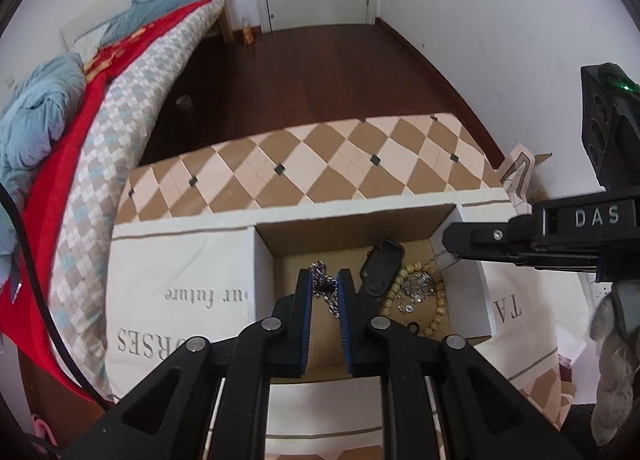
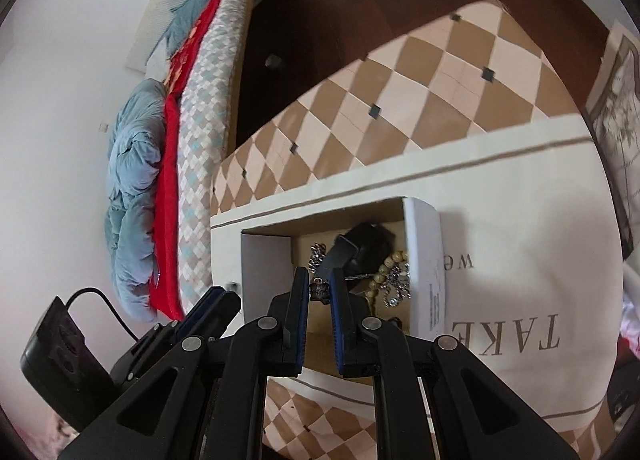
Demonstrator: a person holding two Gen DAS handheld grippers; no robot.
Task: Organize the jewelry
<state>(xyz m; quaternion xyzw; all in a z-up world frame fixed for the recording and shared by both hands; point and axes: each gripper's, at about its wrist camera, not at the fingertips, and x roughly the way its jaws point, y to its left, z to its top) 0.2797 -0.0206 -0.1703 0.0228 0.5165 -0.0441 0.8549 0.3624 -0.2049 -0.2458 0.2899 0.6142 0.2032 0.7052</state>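
Note:
An open cardboard box (image 1: 352, 228) sits on a cloth-covered table. Inside lie a wooden bead bracelet (image 1: 438, 300), a tangle of silver jewelry (image 1: 418, 288) and a black watch (image 1: 380, 264). My left gripper (image 1: 325, 274) hangs over the box's left part, shut on a silver chain (image 1: 326, 288) that dangles between its fingers. My right gripper (image 2: 320, 288) is over the box (image 2: 424, 244), shut on a small dark metal charm (image 2: 319, 289); a thin chain hangs from its tip in the left wrist view (image 1: 448, 258).
A white cloth with printed letters (image 1: 180, 300) covers a table with a checkered top (image 1: 320, 168). A bed with red and blue bedding (image 1: 80, 120) stands on the left. Dark wooden floor (image 1: 300, 72) and a white door lie beyond.

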